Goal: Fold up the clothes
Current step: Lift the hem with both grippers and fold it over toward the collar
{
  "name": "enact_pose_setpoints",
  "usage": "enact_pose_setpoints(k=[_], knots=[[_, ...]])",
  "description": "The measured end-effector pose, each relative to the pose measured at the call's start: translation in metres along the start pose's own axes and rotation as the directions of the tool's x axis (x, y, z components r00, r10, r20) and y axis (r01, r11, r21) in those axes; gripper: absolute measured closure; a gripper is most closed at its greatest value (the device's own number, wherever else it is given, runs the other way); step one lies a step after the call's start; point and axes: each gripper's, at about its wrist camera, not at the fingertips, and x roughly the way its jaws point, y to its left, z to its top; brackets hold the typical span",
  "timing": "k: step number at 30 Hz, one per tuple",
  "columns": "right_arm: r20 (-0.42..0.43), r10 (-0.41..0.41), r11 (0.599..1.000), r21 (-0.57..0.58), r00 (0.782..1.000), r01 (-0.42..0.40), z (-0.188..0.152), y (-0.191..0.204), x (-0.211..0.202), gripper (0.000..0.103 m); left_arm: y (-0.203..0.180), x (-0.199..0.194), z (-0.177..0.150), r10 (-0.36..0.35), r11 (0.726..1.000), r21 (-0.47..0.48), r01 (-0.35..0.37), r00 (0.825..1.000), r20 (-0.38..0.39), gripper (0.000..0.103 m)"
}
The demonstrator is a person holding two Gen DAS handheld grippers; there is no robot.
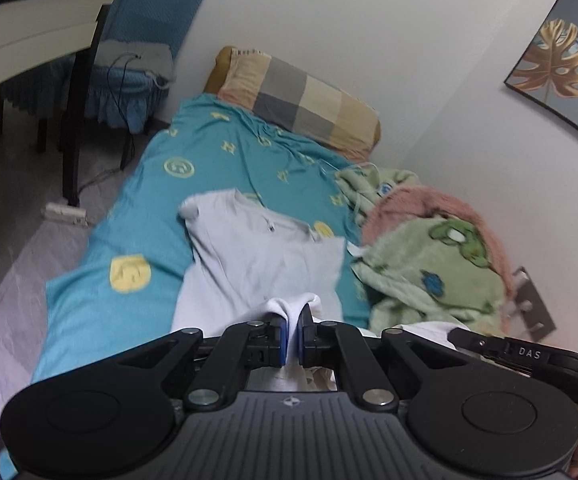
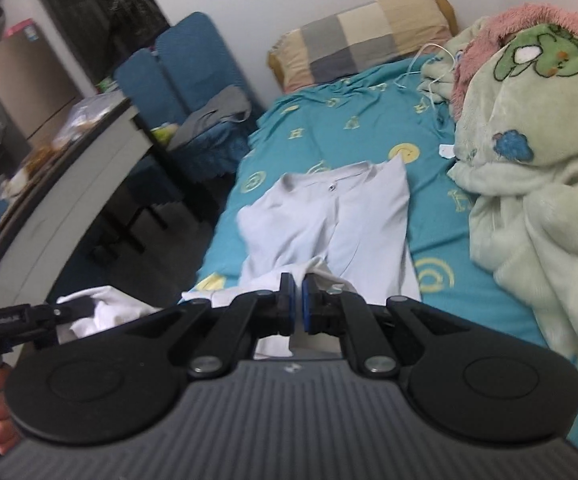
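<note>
— Blanket [image 2: 529,152], green and fluffy, heaped on the bed [image 2: 329,128] beside the pale shirt [image 2: 329,216]; checked pillow [image 2: 361,36] beyond.
— Any writing?
— "DAS" on the right gripper [image 2: 298,304], seen from the left view.
— Jaws?
— Left gripper [image 1: 293,334] and right both nearly closed, each pinching the white garment [image 1: 293,306]; shirt lies just ahead.

Both wrist views along bed [image 1: 137,184]
</note>
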Motion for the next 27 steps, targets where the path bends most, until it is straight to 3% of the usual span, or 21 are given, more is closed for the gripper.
enact_pose_setpoints(k=[5, 9, 16, 22, 27], knots=[[0.001, -0.034, 0.999, 0.037, 0.999, 0.033, 0.02, -0.029, 0.074, 0.096, 0.018, 0.092, 0.025, 0.056, 0.998, 0.024, -0.056, 0.998, 0.021, 0.097], [-0.024, -0.092, 0.996, 0.004, 0.996, 0.092, 0.028, -0.049, 0.138, 0.096, 0.034, 0.172, 0.031, 0.11, 0.992, 0.066, -0.111, 0.994, 0.018, 0.097], [-0.066, -0.162, 0.986, -0.04, 0.985, 0.16, 0.016, -0.088, 0.236, 0.095, 0.077, 0.293, 0.013, 0.18, 0.978, 0.124, -0.17, 0.981, -0.071, 0.097], [-0.087, -0.165, 0.986, 0.012, 0.983, 0.166, 0.006, -0.102, 0.258, 0.095, 0.089, 0.318, 0.002, 0.192, 0.974, 0.148, -0.173, 0.974, -0.119, 0.09], [-0.067, -0.176, 0.984, 0.02, 0.982, 0.177, 0.005, -0.096, 0.245, 0.092, 0.072, 0.293, 0.0, 0.205, 0.962, 0.197, -0.187, 0.976, -0.077, 0.06]])
